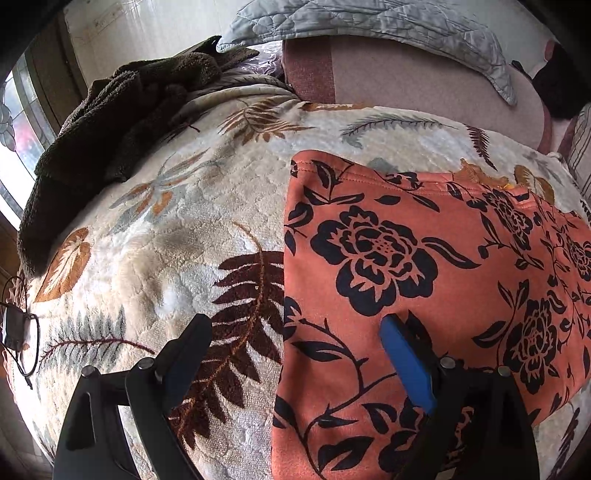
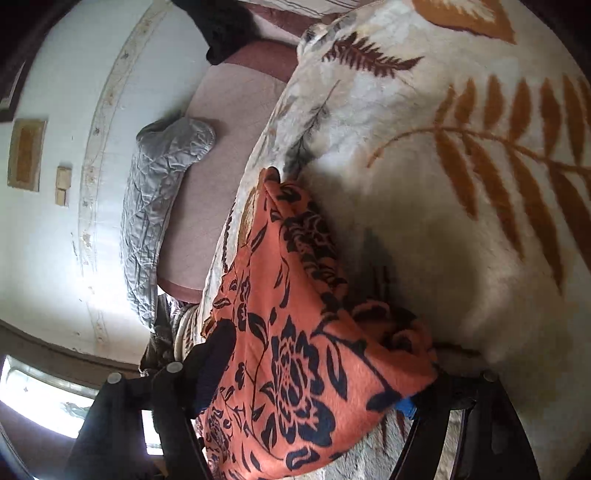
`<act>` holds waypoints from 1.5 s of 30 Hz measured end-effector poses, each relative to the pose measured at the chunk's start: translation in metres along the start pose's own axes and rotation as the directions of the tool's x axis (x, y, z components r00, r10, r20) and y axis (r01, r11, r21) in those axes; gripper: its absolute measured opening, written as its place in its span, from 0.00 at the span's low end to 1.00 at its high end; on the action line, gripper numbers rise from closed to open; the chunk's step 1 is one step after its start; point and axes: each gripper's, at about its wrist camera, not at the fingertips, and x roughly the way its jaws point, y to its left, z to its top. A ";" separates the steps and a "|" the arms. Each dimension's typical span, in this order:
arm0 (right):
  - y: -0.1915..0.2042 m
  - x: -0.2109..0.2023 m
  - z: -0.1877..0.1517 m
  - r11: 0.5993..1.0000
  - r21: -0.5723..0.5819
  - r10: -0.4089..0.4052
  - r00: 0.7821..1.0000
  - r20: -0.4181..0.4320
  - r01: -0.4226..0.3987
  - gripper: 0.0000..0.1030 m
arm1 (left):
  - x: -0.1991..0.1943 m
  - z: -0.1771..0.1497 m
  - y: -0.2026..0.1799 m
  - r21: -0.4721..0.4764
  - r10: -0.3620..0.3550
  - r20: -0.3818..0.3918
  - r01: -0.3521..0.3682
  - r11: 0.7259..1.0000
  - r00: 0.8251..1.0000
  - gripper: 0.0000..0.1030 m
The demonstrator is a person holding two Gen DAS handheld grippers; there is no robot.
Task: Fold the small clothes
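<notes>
An orange garment with a black flower print [image 1: 424,266] lies flat on a cream leaf-patterned blanket [image 1: 155,236]. My left gripper [image 1: 295,343] is open above the garment's left edge; its right finger with the blue pad [image 1: 406,362] is over the cloth, its left finger [image 1: 184,354] over the blanket. In the right wrist view the same garment [image 2: 295,332] is bunched and lifted between the fingers of my right gripper [image 2: 314,369]. The jaws stand wide, and the cloth hides the right finger's tip. I cannot tell whether they pinch it.
A dark brown fleece cloth [image 1: 110,122] lies at the blanket's far left. A grey quilted cover [image 1: 369,26] and a pink cushion [image 1: 424,81] lie behind. A small black device with a cable [image 1: 13,332] sits at the left edge. A white wall [image 2: 55,221] is nearby.
</notes>
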 end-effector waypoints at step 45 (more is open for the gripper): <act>0.178 0.050 -0.181 0.764 -0.639 -0.043 0.980 -0.193 -0.092 0.53 | -0.035 -0.008 0.069 -0.198 -0.485 0.026 0.480 0.854 0.874 0.90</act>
